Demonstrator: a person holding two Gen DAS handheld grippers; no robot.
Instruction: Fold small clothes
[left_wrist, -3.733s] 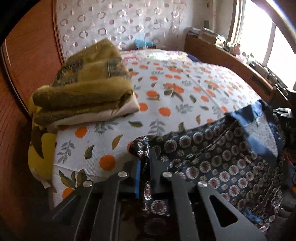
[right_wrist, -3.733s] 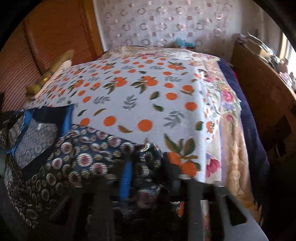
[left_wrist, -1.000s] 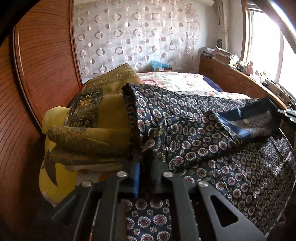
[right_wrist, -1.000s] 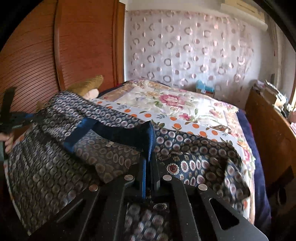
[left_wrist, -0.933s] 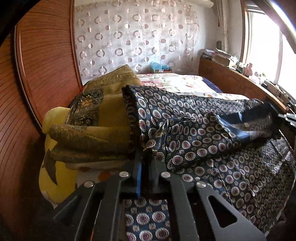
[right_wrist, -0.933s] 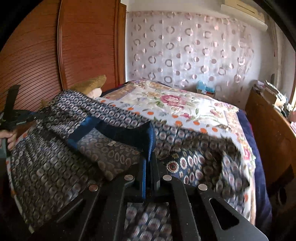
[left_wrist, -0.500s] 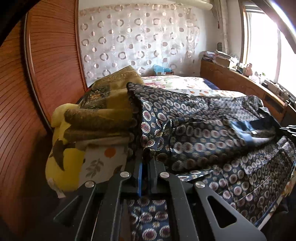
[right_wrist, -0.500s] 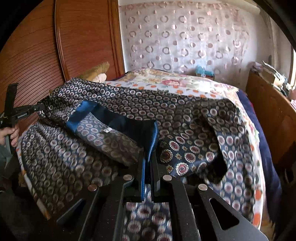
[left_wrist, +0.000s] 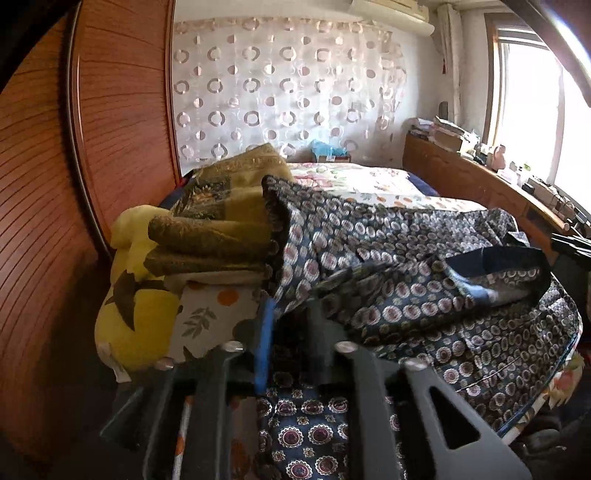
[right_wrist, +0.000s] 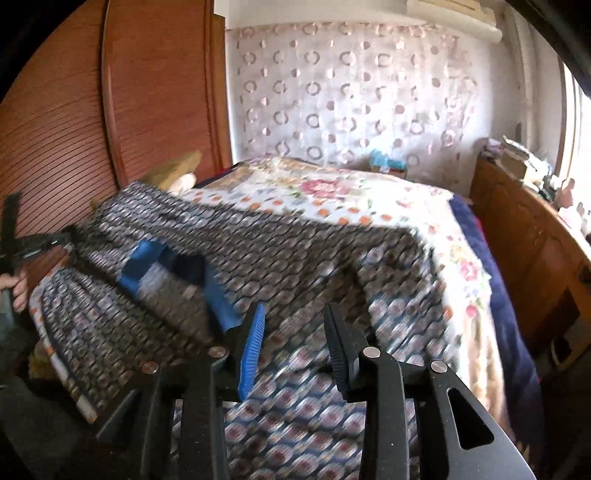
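A dark navy garment (left_wrist: 424, 266) with a round medallion print and a blue collar lies spread across the near end of the bed; it also shows in the right wrist view (right_wrist: 295, 258), blurred. My left gripper (left_wrist: 291, 314) is open, its fingers parted, with the garment's edge draped between and over them. My right gripper (right_wrist: 295, 332) is open and empty just above the cloth, next to the blue collar (right_wrist: 147, 264). The left gripper (right_wrist: 33, 243) and the hand holding it show at the far left of the right wrist view.
A stack of folded olive-gold blankets (left_wrist: 221, 221) on a yellow pillow (left_wrist: 140, 306) sits at the bed's left edge by the wooden wardrobe (left_wrist: 92, 147). A floral bedsheet (right_wrist: 332, 192) covers the bed. A wooden sideboard (right_wrist: 535, 236) runs along the right.
Both grippers have opened and let go of the garment, which has dropped flatter onto the bed. The right gripper has pulled back and is moving, blurring its view.
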